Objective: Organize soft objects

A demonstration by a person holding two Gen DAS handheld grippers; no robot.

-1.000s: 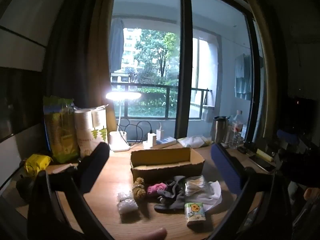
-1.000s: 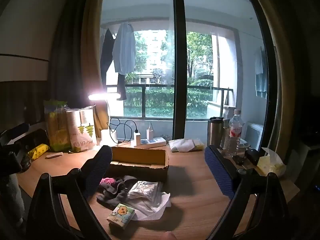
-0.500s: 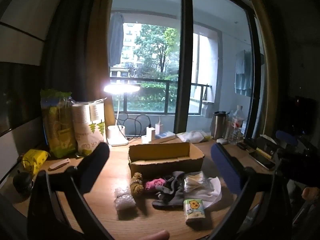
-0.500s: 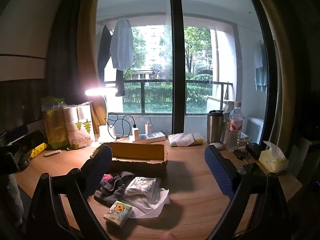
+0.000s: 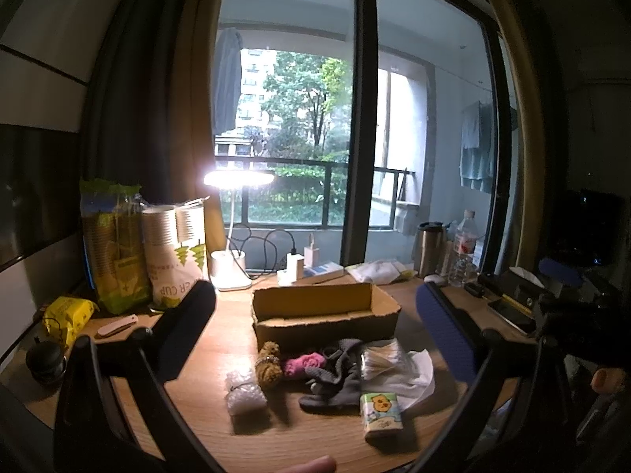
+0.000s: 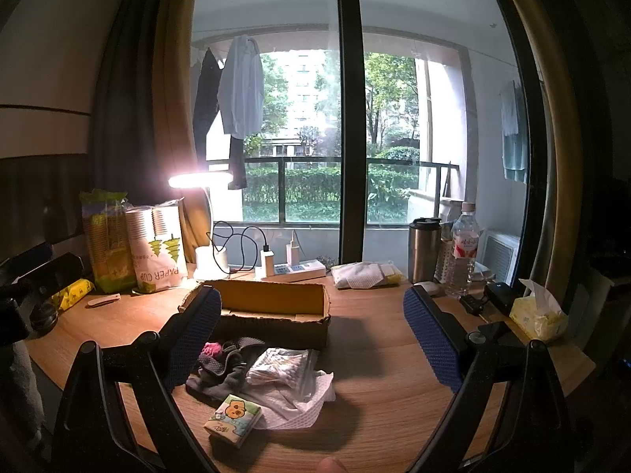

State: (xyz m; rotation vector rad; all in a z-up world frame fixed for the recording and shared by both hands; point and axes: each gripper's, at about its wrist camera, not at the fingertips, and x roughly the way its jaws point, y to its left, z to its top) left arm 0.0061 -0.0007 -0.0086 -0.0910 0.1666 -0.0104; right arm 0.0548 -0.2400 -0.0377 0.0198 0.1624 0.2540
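An open cardboard box point(image 5: 323, 313) point(image 6: 272, 307) sits mid-table. In front of it lies a row of soft items: a bubble-wrap wad point(image 5: 243, 392), a brown knitted piece point(image 5: 269, 364), a pink knitted piece point(image 5: 303, 363) point(image 6: 213, 350), a grey glove point(image 5: 335, 378) point(image 6: 224, 366), a bag of cotton swabs point(image 5: 380, 358) point(image 6: 282, 366), a white tissue sheet point(image 5: 418, 374) point(image 6: 303, 406) and a tissue pack point(image 5: 380, 410) point(image 6: 233, 418). My left gripper point(image 5: 311, 327) and right gripper point(image 6: 311, 329) both hover open above the table, holding nothing.
A lit desk lamp point(image 5: 236, 220), paper cup sleeves point(image 5: 173, 256), a power strip point(image 5: 311, 270), a steel tumbler point(image 6: 424, 248), a water bottle point(image 6: 465, 248) and a yellow tissue box point(image 6: 538, 315) line the table's back and right. A yellow pack point(image 5: 65, 315) lies far left.
Both grippers have tilted slightly, so the table and items sit a little lower and closer in view. No object has moved.
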